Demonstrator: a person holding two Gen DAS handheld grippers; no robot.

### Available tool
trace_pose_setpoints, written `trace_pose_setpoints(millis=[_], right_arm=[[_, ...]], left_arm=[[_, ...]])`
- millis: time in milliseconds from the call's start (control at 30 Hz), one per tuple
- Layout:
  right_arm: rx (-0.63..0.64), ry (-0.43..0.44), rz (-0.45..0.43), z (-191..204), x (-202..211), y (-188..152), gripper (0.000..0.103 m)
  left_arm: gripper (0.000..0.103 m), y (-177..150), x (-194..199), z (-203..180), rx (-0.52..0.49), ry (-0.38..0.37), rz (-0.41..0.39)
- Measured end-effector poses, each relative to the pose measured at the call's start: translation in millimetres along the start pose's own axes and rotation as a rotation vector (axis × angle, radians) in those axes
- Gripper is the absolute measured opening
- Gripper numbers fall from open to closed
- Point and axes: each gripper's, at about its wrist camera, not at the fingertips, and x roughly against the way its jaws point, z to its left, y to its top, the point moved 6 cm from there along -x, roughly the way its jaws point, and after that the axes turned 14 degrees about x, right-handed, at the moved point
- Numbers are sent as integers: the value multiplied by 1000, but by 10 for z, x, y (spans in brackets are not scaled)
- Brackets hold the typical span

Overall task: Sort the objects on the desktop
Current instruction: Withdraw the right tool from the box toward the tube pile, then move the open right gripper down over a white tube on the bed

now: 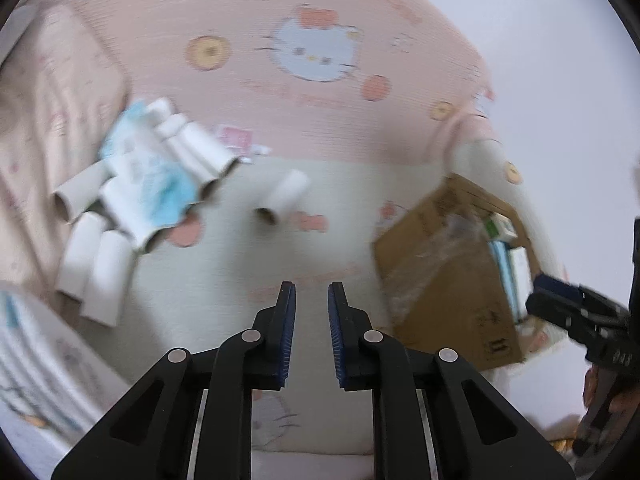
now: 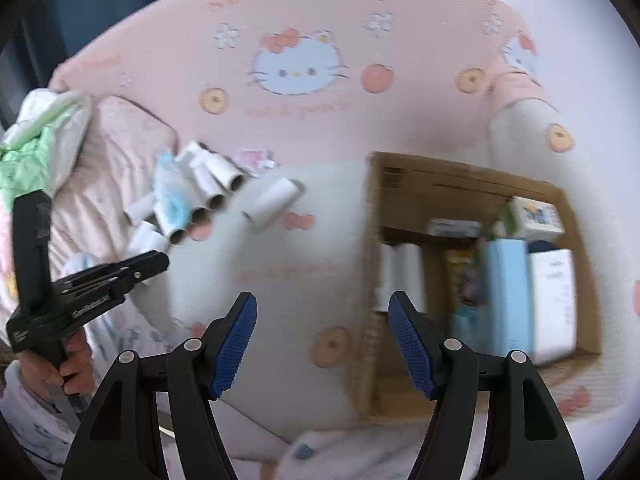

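The left gripper (image 1: 311,294) hovers over the cream bedding with its blue-padded jaws parted by a narrow gap and nothing between them. Straight ahead of it a single cardboard tube (image 1: 282,197) lies alone on its side; further ahead and to its left, a heap of tubes (image 1: 132,192) sits tangled with a light blue wrapper (image 1: 160,184) (both views are blurred, so finer detail is lost). Ahead and to its right stands an open cardboard box (image 1: 448,276).

The right gripper (image 2: 322,308) holds its jaws wide apart and empty. The cardboard box is just ahead and to its right, with a pale blue carton (image 2: 508,292) and a white carton (image 2: 554,300) standing upright inside it. The lone tube lies ahead and slightly left of this claw, the heap further left, near a pink pillow (image 2: 120,160).
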Motion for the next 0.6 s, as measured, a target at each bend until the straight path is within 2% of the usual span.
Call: trace_pose_setpoints(millis=[100,233,367,433,467,533,600], right_arm=[[19,54,14,211,-212,17,67],[63,63,14,481,-449,91,67],[146,40,0,759,-601,205,67],[197,25,-1,914,-693,274,67],[212,26,-1,967,-731,301,67],[227,37,-4,1102,-823,351,67],[217,77,11,1213,-942,385,67]], left_arm=[[19,92,82,207,13,17,-4],[19,205,165,464,32,45,2],[19,340,190,712,82,40,45],[19,392,159,811,89,90,71],[20,431,118,892,101,139,103],[23,474,66,988,120,167,151],[32,563,33,1067,131,181,177]])
